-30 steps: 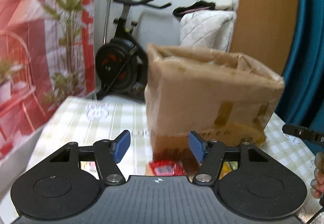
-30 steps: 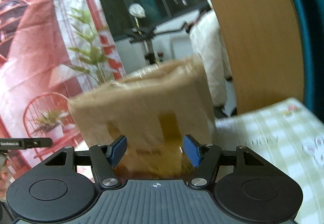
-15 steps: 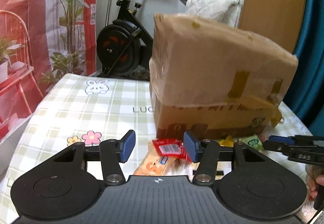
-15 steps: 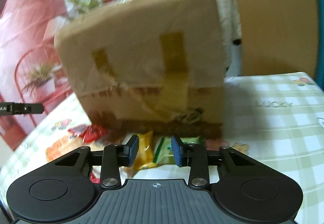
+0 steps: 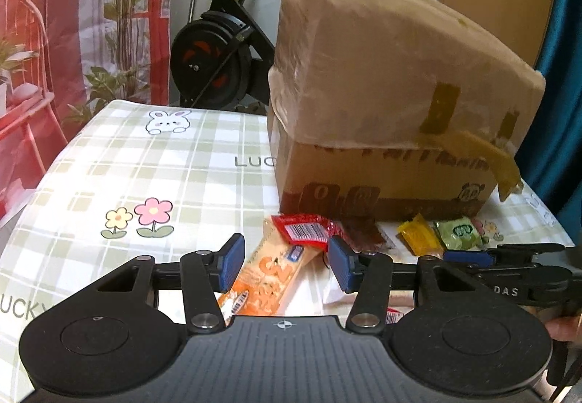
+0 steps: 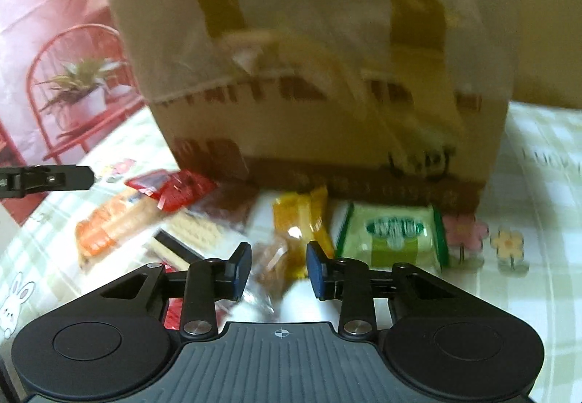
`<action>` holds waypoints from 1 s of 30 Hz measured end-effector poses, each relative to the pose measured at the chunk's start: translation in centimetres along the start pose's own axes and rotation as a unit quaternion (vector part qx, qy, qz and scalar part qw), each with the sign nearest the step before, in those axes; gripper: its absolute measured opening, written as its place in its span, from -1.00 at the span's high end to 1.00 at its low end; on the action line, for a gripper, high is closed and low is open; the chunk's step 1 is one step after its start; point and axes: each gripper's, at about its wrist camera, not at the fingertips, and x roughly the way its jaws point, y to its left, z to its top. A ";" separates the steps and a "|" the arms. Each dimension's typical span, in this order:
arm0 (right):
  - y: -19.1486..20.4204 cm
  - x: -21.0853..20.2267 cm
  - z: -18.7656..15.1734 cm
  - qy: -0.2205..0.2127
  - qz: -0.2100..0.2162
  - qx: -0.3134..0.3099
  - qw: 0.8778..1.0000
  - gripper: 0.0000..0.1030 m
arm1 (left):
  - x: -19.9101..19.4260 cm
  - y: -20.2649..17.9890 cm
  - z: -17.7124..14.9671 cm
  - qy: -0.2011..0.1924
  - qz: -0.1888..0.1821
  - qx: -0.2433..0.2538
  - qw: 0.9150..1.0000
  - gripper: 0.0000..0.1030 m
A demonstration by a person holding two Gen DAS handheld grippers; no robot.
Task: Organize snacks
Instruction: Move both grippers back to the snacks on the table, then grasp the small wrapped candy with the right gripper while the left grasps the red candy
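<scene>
Several snack packets lie on the checked tablecloth in front of a tall cardboard box (image 5: 382, 93). My left gripper (image 5: 285, 263) hovers open over a long orange packet (image 5: 272, 275), whose far end sits under a red packet (image 5: 305, 230); its pads do not touch the orange packet. My right gripper (image 6: 279, 268) stands narrowly open just above a brownish clear-wrapped snack (image 6: 272, 257), with a yellow packet (image 6: 298, 217) behind it and a green packet (image 6: 393, 235) to the right. Nothing is gripped. The right gripper's blue pad (image 5: 469, 257) shows at the right of the left wrist view.
The box (image 6: 327, 75) blocks the far side of the table (image 5: 145, 166), and loose tape hangs off its corner. An exercise bike (image 5: 218, 64) and a red printed backdrop (image 5: 54, 20) stand beyond the table. A person's hand (image 5: 567, 326) shows at the right edge.
Both grippers have come down toward the snacks, and both jaws have narrowed. The right one swung from facing the box's side to hovering over the packets at its foot.
</scene>
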 end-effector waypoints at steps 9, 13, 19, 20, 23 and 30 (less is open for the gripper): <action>-1.1 -1.2 -1.3 -0.027 0.008 0.000 1.000 0.69 | -0.1 -0.2 -1.0 0.009 -0.002 0.006 1.000 -0.04; -2.3 -2.9 -2.2 -0.053 0.002 0.002 0.999 0.70 | -0.1 -0.5 -1.1 0.011 -0.002 0.006 1.000 -0.04; -4.7 -4.8 -3.9 -0.095 -0.005 0.019 0.995 0.69 | 0.3 -1.3 -1.0 0.019 -0.003 0.016 1.000 -0.04; -4.9 -4.9 -4.0 -0.103 -0.001 0.026 0.994 0.69 | 0.4 -1.5 -0.9 0.019 -0.003 0.017 1.000 -0.04; -4.7 -4.9 -4.0 -0.111 0.003 0.015 0.994 0.69 | 1.0 -1.7 -0.4 0.018 0.001 0.010 1.000 -0.04; -5.2 -5.0 -4.3 -0.118 0.018 0.027 0.992 0.69 | 3.2 -2.1 0.8 0.008 0.042 -0.005 0.999 -0.16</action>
